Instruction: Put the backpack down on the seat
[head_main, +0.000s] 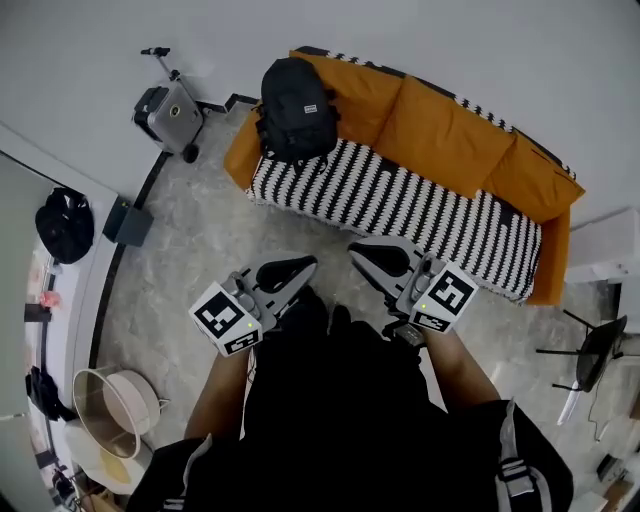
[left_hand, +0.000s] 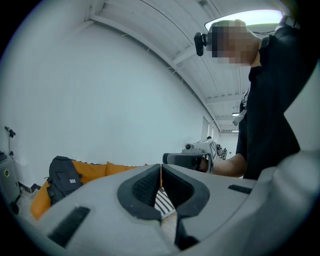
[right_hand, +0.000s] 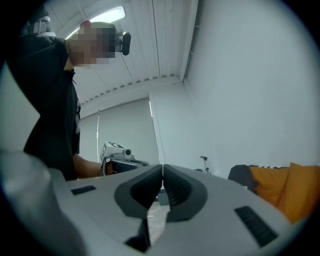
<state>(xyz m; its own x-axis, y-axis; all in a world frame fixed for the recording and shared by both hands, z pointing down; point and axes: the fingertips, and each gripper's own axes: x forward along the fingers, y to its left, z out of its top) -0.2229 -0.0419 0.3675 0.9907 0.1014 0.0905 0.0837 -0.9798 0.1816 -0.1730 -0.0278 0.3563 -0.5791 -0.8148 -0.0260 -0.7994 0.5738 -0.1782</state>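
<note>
A black backpack (head_main: 297, 108) stands upright on the left end of the sofa seat (head_main: 400, 205), which has a black-and-white striped cover, and it leans on the orange back cushions (head_main: 440, 130). The backpack (left_hand: 63, 177) also shows at the lower left of the left gripper view, and its edge (right_hand: 242, 176) at the right of the right gripper view. Both grippers hang in front of the person, well short of the sofa. My left gripper (head_main: 308, 264) is shut and empty. My right gripper (head_main: 355, 250) is shut and empty too.
A grey wheeled suitcase (head_main: 167, 112) with its handle raised stands left of the sofa by the wall. A dark box (head_main: 128, 222) and a black bag (head_main: 64, 224) lie at the left. A round basket (head_main: 112, 408) sits at the lower left, a black chair frame (head_main: 592, 352) at the right.
</note>
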